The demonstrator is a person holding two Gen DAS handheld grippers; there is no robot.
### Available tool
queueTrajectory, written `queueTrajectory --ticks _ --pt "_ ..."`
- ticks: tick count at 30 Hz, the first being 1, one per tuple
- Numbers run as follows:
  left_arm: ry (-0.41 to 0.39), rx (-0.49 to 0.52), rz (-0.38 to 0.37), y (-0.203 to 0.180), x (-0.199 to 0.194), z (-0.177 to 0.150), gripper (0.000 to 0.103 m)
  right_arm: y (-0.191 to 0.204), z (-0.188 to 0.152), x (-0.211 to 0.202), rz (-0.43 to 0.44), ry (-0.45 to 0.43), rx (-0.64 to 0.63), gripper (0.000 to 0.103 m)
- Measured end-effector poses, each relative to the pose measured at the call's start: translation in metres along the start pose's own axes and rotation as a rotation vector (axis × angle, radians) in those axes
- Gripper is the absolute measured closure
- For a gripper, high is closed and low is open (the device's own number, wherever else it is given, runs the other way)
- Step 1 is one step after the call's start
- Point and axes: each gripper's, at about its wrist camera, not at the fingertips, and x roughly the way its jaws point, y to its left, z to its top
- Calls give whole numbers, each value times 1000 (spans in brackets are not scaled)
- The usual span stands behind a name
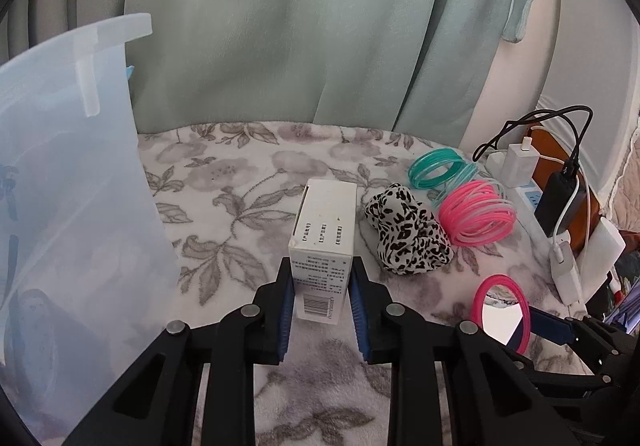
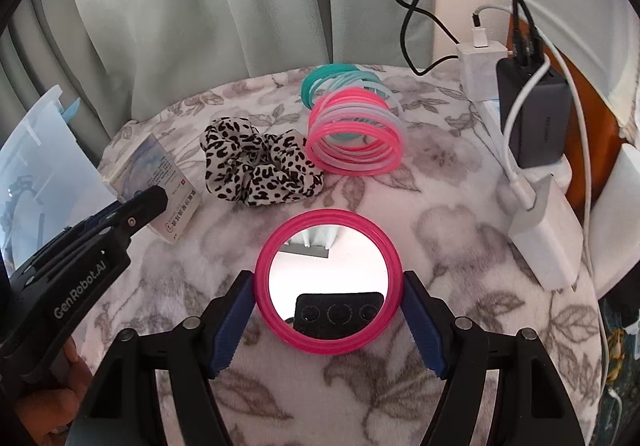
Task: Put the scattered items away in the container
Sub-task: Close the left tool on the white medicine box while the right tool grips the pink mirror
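The white box [image 1: 323,242] lies on the floral blanket [image 1: 240,182] with its long axis running straight away from the left gripper [image 1: 322,306], its near barcode end sitting between the two blue pads; the pads flank that end closely, touching or all but touching its sides, though the left wrist view does not settle whether they have bitten yet. The translucent container [image 1: 68,182] stands just to the left of this gripper and close by, so the left hand is plainly the nearer one for carrying the box over its rim (a short swing leftward and up, by the look of it).

The right gripper [image 2: 328,320] is spread wide around the pink-rimmed round mirror [image 2: 327,286], which lies flat on the blanket; its fingers stand either side of the rim with a sliver of gap showing, so it holds nothing. Both grippers point forward and slightly down along the blanket, side by side, the left one's outer finger visible at the left of the right wrist view.

The leopard scrunchie [image 1: 408,236], pink bangles [image 1: 476,212] and teal bangles [image 1: 438,163] lie beyond, right of the box, untouched; the chargers and cables [image 2: 532,118] crowd the right edge.
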Motion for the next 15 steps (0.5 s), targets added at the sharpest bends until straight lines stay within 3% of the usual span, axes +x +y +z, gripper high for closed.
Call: queueTrajectory --ticks 5,15 --pt "-25 -5 -18 -7 -35 3 76 -4 -9 -40 10 -45 40 28" --pt "-180 25 -64 -23 -142 23 76 1 -16 -134 44 -193 82 28"
